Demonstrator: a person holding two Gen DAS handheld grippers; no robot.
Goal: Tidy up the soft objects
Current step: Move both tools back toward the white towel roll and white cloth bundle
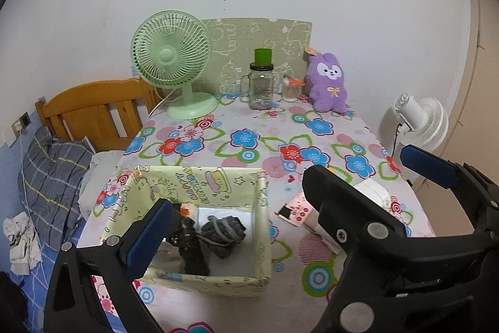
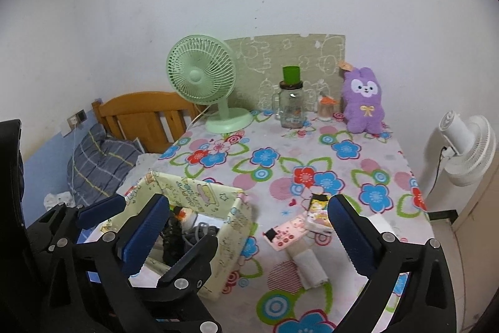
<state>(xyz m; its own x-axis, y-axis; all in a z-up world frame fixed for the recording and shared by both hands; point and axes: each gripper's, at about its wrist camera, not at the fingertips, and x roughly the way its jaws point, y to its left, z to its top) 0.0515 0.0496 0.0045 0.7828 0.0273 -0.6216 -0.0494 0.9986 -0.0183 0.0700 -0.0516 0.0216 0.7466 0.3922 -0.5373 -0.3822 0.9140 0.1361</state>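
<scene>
A pale yellow fabric box stands on the near left of the flowered table. Inside lie a grey balled sock and dark items. A rolled white cloth lies right of the box, next to a pink pouch and a small packet. A purple plush bunny sits at the far right. My left gripper is open and empty over the box; it also shows in the right wrist view. My right gripper is open and empty, and also shows in the left wrist view.
A green desk fan, a glass jar mug with a green cup on top and a small glass stand at the table's back. A bed with a grey pillow is left; a white fan is right.
</scene>
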